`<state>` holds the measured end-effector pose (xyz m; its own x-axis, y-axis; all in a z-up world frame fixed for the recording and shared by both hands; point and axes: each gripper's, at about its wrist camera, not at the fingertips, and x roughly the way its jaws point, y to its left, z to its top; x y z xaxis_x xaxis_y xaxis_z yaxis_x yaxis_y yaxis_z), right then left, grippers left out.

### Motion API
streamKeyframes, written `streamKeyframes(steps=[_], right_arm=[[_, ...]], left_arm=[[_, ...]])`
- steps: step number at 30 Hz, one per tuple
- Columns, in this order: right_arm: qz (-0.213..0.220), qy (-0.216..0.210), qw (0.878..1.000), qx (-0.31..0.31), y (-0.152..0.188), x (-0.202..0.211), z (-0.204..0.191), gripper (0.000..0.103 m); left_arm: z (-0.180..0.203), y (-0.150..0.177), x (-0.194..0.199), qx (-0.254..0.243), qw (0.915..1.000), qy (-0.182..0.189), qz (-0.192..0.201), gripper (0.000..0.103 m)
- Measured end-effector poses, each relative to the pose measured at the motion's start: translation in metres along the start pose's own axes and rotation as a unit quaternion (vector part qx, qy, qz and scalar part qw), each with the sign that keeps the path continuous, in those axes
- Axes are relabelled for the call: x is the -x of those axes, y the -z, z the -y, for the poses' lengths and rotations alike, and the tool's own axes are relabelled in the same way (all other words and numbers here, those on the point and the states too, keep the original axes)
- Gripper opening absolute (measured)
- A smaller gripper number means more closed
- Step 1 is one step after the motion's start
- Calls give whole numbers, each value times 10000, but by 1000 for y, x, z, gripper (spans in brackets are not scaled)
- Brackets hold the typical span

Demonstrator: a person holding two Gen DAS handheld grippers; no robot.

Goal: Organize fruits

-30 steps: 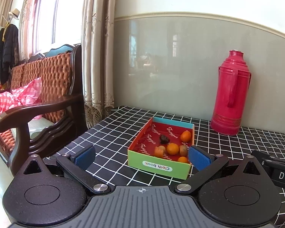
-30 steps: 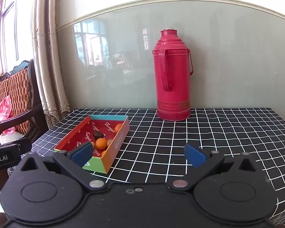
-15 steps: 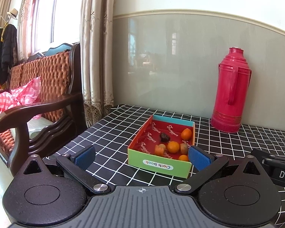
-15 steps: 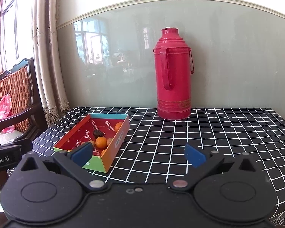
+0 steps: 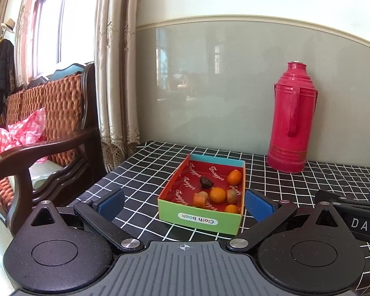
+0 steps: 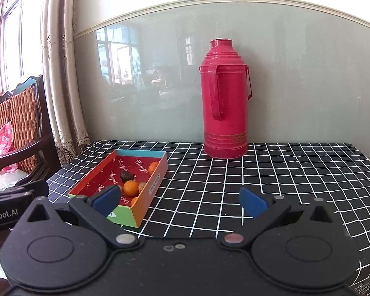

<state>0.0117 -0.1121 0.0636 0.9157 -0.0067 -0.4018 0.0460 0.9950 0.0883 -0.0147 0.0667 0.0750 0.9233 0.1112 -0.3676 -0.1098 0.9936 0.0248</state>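
Observation:
A shallow cardboard box (image 5: 199,218) with a red inside and a green front wall lies on the checked tablecloth; it also shows in the right wrist view (image 6: 157,177). Inside it lie several small oranges (image 5: 217,194), a dark fruit (image 5: 206,182) and brownish fruits (image 5: 231,195). My left gripper (image 5: 185,202) is open and empty, just in front of the box. My right gripper (image 6: 180,198) is open and empty, to the right of the box, with its left pad (image 6: 106,198) in front of the box's near corner.
A tall red thermos (image 5: 293,120) stands at the back by the wall, also in the right wrist view (image 6: 224,101). A wooden sofa (image 5: 46,128) with a pink cloth stands left of the table. A curtain (image 5: 116,74) hangs at the back left corner.
Both grippers have crept slightly forward toward the box and thermos. Both stay open; nothing in the box has moved.

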Motion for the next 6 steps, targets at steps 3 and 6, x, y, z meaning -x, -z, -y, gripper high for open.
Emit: streamKeyframes(steps=[3, 6], right_arm=[[19, 8, 10000, -30, -2, 0, 0, 97], [30, 19, 10000, -36, -2, 0, 1, 97]], left_arm=[[1, -2, 0, 13, 10000, 70, 34, 102], [2, -3, 1, -6, 9999, 130, 45, 102]])
